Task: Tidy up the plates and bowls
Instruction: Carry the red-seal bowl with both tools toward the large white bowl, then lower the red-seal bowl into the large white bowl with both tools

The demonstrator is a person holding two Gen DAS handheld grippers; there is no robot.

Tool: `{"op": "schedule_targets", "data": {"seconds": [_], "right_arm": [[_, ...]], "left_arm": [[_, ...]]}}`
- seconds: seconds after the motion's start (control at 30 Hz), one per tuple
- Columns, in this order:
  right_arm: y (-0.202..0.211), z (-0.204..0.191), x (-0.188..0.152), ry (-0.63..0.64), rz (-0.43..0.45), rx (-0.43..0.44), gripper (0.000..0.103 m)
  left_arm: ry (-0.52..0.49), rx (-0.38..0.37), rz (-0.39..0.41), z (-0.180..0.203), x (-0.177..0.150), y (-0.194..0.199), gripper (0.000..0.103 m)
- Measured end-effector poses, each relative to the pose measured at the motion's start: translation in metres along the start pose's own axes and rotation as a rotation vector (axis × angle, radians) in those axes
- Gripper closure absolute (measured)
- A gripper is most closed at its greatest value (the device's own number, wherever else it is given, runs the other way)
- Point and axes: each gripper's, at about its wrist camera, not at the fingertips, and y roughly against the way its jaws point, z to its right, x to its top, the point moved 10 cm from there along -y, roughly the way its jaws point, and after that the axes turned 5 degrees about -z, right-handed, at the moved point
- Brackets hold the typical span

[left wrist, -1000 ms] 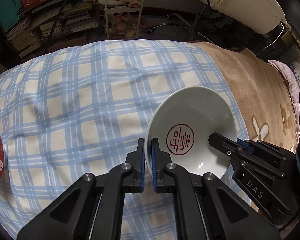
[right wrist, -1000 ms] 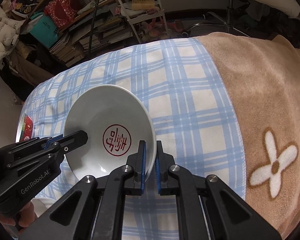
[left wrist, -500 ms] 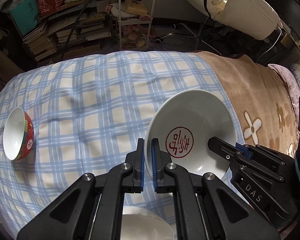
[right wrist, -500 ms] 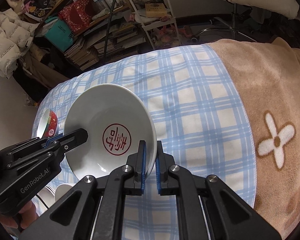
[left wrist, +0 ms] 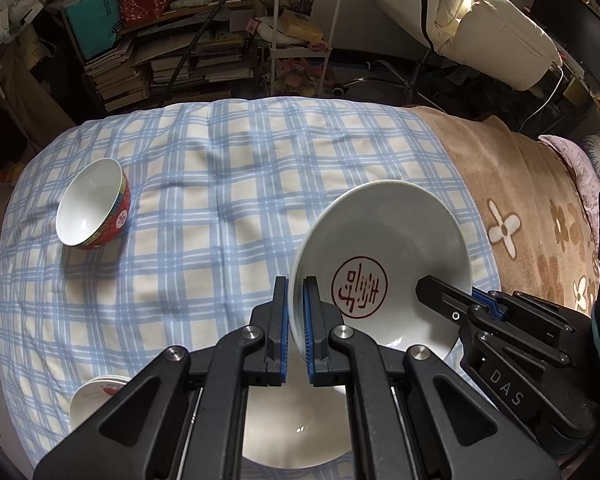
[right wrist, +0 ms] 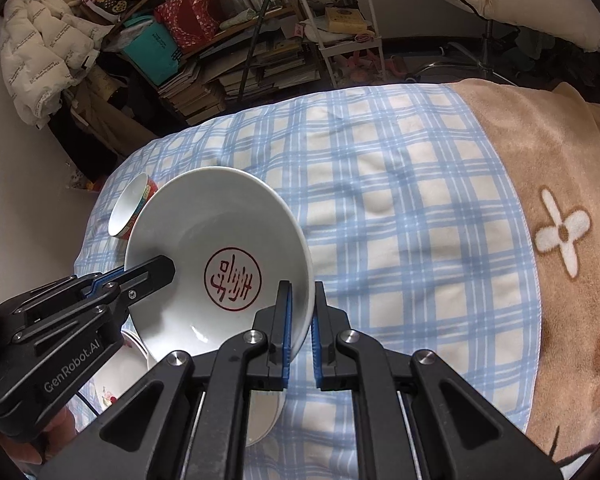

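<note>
Step in hand: carrying. The white stamped bowl (left wrist: pixel 384 264) was held clear of the bed, gripped at opposite rims by both tools, tilted with its far rim up.
Left tool (left wrist: pixel 296 300): clenched on the bowl's left rim, one blue pad inside and one outside.
Right tool (right wrist: pixel 300 304): clenched on the bowl's right rim in the same manner.
Location of bowl: in the air above the near part of the blue checked sheet (left wrist: pixel 228 184), with a plain white bowl (left wrist: pixel 292 432) lying on the sheet directly beneath and nearer.
Other ware: a red patterned bowl (left wrist: pixel 94 210) lay tipped on its side at far left, well apart; a small white dish with a red motif (left wrist: pixel 96 392) sat at near left, partly hidden by the tool.
Next move, as judged: likely lowering the stamped bowl into the plain white bowl below. This would call for levelling the tilt, keeping both hands in step, and releasing both rims together only once it was seated.
Materials: all ware appeared to be glazed ceramic, smooth, hard and glossy; slip at the pads was a fair risk.
Shapes: stamped bowl wide and shallow with a thin flared rim and a round red seal mark at centre; red bowl deeper and narrower.
Support: a soft bed, its sheet creased; a tan fleece blanket with white flowers (right wrist: pixel 564 184) lay to the right. Stacks could settle unevenly.
</note>
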Motion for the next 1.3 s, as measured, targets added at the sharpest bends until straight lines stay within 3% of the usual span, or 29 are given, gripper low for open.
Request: {"op": "schedule_targets", "data": {"seconds": [0.47, 0.6, 0.8, 1.3], "right_arm": [[-0.004, -0.037, -0.046, -0.004, 0.003, 0.024, 0.093], [-0.012, -0.046, -0.056, 0.035, 0.0, -0.043, 0.093], [-0.027, -0.053, -0.07, 0.074, -0.037, -0.07, 0.092], [-0.043, -0.049, -0.074, 0.073, -0.071, -0.085, 0.092]], "left_arm": [[0.034, 0.028, 0.017, -0.034, -0.06, 0.018, 0.096], [0.043, 0.046, 0.004, -0.041, -0.076, 0.011, 0.095], [0.097, 0.027, -0.008, -0.054, -0.089, 0.002, 0.095], [0.1, 0.021, -0.026, -0.054, -0.095, -0.013, 0.094]]}}
